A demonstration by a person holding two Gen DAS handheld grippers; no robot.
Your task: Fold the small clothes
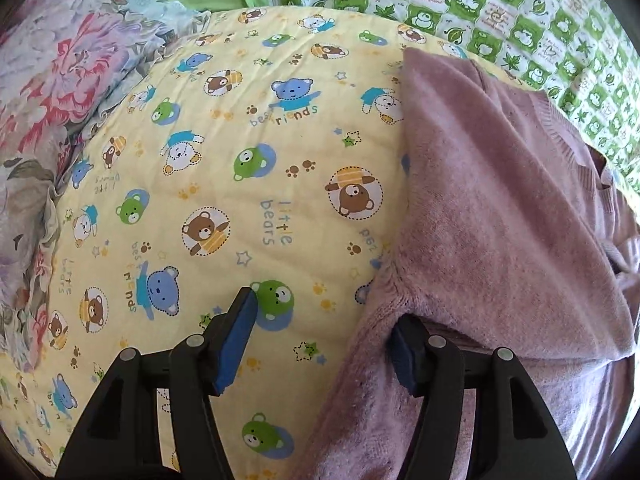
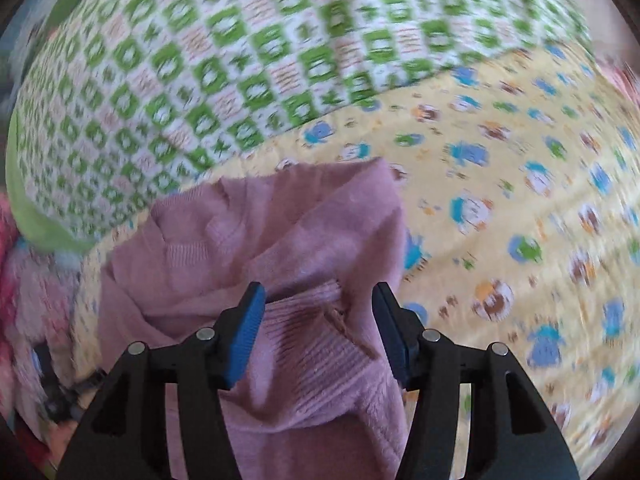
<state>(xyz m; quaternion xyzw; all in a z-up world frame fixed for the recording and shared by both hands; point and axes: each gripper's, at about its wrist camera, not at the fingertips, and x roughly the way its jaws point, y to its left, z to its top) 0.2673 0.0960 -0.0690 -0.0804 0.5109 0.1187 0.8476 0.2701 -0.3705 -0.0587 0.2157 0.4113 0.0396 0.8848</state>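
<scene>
A small mauve knit sweater [image 1: 500, 216] lies partly folded on a yellow bear-print sheet [image 1: 240, 160]. My left gripper [image 1: 324, 320] is open at the sweater's near left edge; its right finger is tucked under the fabric, its left finger [image 1: 236, 336] over bare sheet. In the right wrist view the same sweater [image 2: 280, 248] lies bunched, its ribbed hem between the fingers. My right gripper [image 2: 318, 300] is open over that ribbed hem [image 2: 316, 344], not closed on it. This view is motion-blurred.
A green-and-white patterned quilt [image 1: 500, 8] lies along the far side, and shows in the right wrist view [image 2: 200, 60]. A floral cloth [image 1: 52, 92] lies at the left. Pink clothing [image 2: 28, 280] is piled at the left of the right wrist view.
</scene>
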